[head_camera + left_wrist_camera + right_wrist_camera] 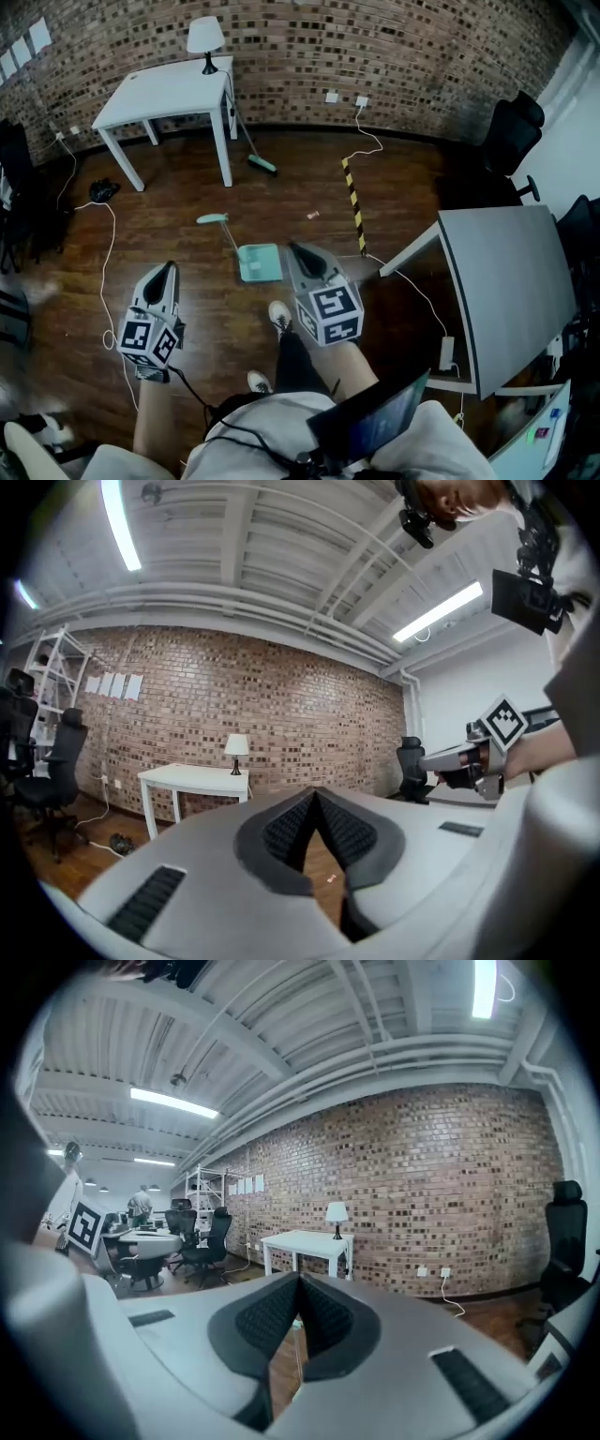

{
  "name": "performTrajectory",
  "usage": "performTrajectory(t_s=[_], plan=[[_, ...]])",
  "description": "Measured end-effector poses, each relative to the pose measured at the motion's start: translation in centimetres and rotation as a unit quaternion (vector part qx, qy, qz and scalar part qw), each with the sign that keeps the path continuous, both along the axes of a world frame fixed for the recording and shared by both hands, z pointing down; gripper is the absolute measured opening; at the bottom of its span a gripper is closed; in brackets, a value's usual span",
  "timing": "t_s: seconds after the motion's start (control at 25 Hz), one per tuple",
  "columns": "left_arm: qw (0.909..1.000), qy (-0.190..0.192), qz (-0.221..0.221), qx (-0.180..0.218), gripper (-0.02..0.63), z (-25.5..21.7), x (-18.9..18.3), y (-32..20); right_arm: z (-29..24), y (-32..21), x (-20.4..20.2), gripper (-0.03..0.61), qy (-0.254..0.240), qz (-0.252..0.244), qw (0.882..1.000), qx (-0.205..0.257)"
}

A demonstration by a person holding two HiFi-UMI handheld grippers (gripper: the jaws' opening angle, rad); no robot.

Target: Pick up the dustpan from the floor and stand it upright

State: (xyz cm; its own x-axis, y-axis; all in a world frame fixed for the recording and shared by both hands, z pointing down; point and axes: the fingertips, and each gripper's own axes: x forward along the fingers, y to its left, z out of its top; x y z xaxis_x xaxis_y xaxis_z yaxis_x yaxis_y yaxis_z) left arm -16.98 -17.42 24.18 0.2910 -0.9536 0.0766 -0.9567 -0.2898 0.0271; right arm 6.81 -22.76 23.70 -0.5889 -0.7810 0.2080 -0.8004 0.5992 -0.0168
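Note:
The teal dustpan (258,262) lies flat on the wooden floor in the head view, and its long handle (221,228) runs up-left to a teal grip. My right gripper (292,247) hovers just right of the pan and is shut with nothing in it. My left gripper (169,267) is also shut and empty, and hangs well left of the pan. In the left gripper view the jaws (314,794) meet, with the right gripper (469,758) off to the side. The right gripper view shows its jaws (298,1280) pressed together.
A white table (178,94) with a lamp (204,37) stands by the brick wall, and a broom (251,148) leans on it. A yellow-black strip (353,202) and cables (108,253) cross the floor. A grey desk (511,281) is at right. The person's feet (279,317) are below the pan.

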Motion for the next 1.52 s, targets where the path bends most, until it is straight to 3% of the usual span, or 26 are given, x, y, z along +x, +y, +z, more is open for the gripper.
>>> performTrajectory(t_s=[0.12, 0.28, 0.6, 0.8, 0.96, 1.24, 1.52], plan=[[0.9999, -0.006, -0.007, -0.008, 0.006, 0.3, -1.2, 2.5, -1.0, 1.9, 1.4, -0.02, -0.008, 0.01, 1.0, 0.004], [0.9998, -0.011, -0.017, -0.004, 0.006, -0.2, -1.2, 3.8, -2.8, 3.5, 1.8, -0.02, -0.011, -0.013, 1.0, 0.019], [0.9947, -0.089, 0.048, 0.018, 0.006, -2.6, 6.0, 2.5, -6.1, 3.8, 1.4, -0.019, -0.043, -0.055, 0.996, 0.051], [0.9996, -0.023, 0.004, 0.019, 0.006, -3.1, 7.7, 0.8, -6.0, 4.5, 1.2, -0.02, -0.032, -0.074, 0.995, 0.057], [0.9994, -0.029, 0.003, 0.02, 0.006, -3.2, 7.1, 0.9, -5.5, 4.9, -0.1, -0.018, -0.03, -0.081, 0.995, 0.058], [0.9996, -0.028, 0.002, 0.01, 0.006, -2.9, 6.1, 1.6, -5.4, 4.4, 1.1, -0.02, -0.036, -0.046, 0.998, 0.04], [0.9959, -0.071, 0.055, 0.012, 0.006, -2.8, 6.0, 4.2, -6.0, 7.1, 0.2, -0.018, -0.008, -0.019, 0.999, 0.05]])
